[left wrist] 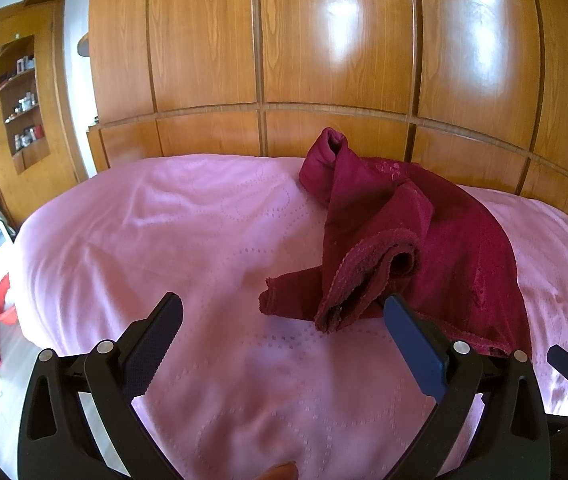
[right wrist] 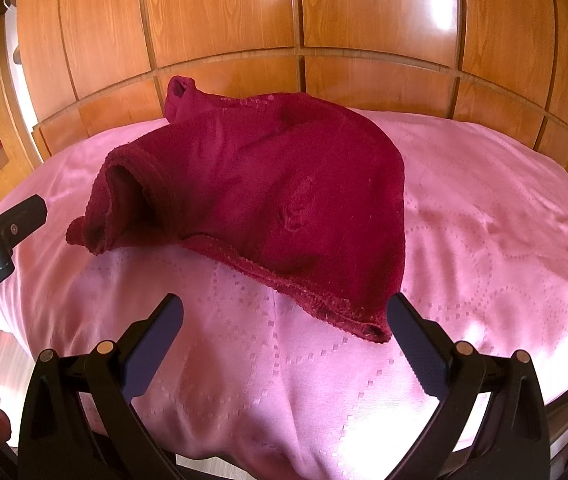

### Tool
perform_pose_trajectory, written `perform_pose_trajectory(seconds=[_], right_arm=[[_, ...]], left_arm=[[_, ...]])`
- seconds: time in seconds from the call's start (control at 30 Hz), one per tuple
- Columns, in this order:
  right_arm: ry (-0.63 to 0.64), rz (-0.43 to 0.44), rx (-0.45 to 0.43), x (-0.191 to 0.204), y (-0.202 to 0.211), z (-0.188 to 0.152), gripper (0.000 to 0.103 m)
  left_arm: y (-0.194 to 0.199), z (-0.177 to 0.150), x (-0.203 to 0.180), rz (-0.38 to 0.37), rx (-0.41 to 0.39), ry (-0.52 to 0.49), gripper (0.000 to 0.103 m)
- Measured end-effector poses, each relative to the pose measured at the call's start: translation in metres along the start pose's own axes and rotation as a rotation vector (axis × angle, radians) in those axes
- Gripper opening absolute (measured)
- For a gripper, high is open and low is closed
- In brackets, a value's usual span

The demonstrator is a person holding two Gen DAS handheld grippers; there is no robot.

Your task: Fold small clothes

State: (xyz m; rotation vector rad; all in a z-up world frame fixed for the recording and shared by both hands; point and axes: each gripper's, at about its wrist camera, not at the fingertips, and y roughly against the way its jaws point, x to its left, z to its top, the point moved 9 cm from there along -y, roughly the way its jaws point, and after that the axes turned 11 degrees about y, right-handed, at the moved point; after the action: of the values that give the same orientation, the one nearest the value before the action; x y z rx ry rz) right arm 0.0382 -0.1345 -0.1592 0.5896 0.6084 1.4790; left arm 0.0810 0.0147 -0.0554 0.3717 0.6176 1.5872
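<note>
A dark red small garment (left wrist: 423,240) lies crumpled on the pink bedspread (left wrist: 164,240), one sleeve cuff sticking up at the far end. In the left wrist view my left gripper (left wrist: 284,312) is open just short of the garment's near rolled edge, nothing between its fingers. In the right wrist view the same garment (right wrist: 268,200) spreads across the bed, its hemmed corner close to the right finger (right wrist: 415,344). My right gripper (right wrist: 284,312) is open over the bedspread (right wrist: 483,240), holding nothing. Each gripper shows at the edge of the other's view: the right one (left wrist: 567,364), the left one (right wrist: 8,220).
A glossy wooden panelled headboard wall (left wrist: 323,60) rises behind the bed. At the far left stand a wooden cabinet with shelves of small items (left wrist: 24,92) and a red bucket (left wrist: 2,300) on the floor. Bare bedspread lies left of the garment.
</note>
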Motion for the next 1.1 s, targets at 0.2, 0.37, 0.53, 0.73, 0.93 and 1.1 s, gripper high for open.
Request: perform_pose_trajectory(seconds=[0.2, 0.37, 0.53, 0.73, 0.93, 1.1], right_arm=[[-0.002, 0.010, 0.009, -0.001, -0.004, -0.001, 0.101], [-0.018, 0.027, 0.024, -0.004, -0.008, -0.003, 0.101], [-0.059, 0.059, 0.039, -0.016, -0.013, -0.004, 0.101], [-0.256, 0.092, 0.074, -0.074, -0.022, -0.012, 0.101], [-0.370, 0.187, 0.156, -0.093, -0.053, -0.022, 0.101], [-0.307, 0.233, 0.173, -0.070, -0.069, -0.009, 0.085]], left_arm=[[-0.004, -0.002, -0.001, -0.009, 0.014, 0.000, 0.100], [-0.014, -0.008, -0.004, -0.079, 0.040, 0.000, 0.100], [-0.027, -0.015, -0.010, -0.232, 0.122, 0.027, 0.100], [-0.056, -0.014, -0.005, -0.325, 0.265, -0.011, 0.100], [-0.077, -0.013, -0.024, -0.410, 0.336, -0.045, 0.100], [-0.102, -0.022, -0.042, -0.350, 0.301, -0.232, 0.100]])
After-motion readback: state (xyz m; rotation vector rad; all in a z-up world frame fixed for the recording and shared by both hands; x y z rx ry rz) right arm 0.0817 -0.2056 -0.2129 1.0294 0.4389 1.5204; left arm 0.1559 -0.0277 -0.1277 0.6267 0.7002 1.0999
